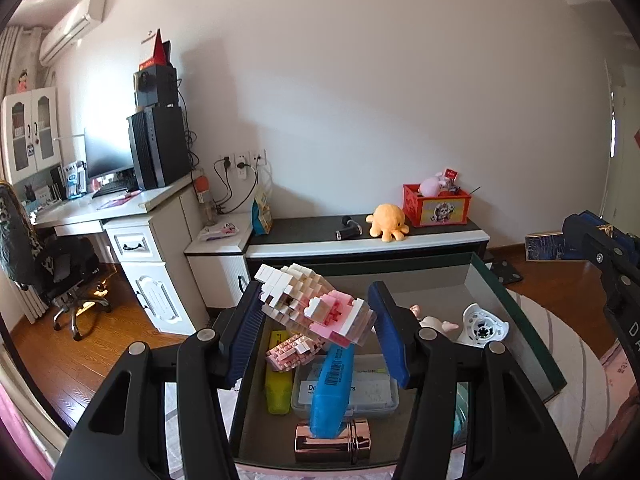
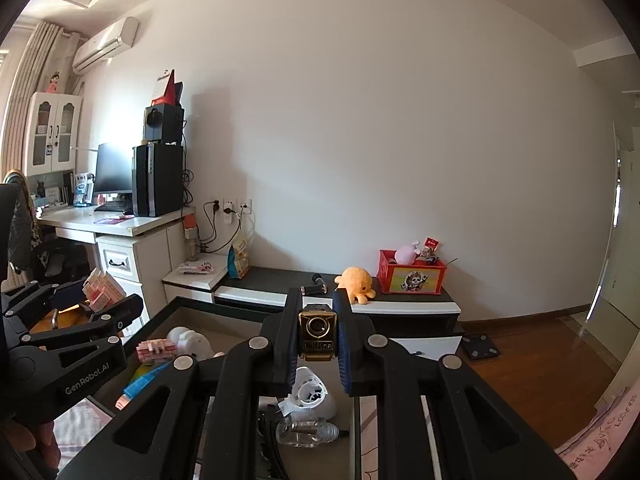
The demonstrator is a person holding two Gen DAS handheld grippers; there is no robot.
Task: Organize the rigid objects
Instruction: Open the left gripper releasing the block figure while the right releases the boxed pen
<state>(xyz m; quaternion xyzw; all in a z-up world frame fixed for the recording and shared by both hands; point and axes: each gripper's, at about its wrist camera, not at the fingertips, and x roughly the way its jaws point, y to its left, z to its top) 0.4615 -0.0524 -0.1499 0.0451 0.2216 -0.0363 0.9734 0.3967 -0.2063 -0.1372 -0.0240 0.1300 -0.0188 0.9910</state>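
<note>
Place: a room in a home, a bedroom or study by its furnishings.
Cooling: an air conditioner [image 2: 106, 44] hung high on the white wall.
Work corner: a white desk [image 1: 120, 206] carried a monitor [image 2: 113, 168] and a black computer tower [image 1: 160, 146], with a swivel chair [image 1: 60, 272] drawn up to it.
Storage: a white cabinet [image 2: 52, 132] with glass doors stood above the desk.
Floor: warm wooden boards [image 2: 532, 344].
Homely touches: an orange plush octopus [image 1: 388, 222] and a red toy crate [image 1: 436, 204] sat on a low dark-topped cabinet [image 1: 360, 240].
Power: wall sockets [image 1: 240, 158] with trailing cables.
</note>
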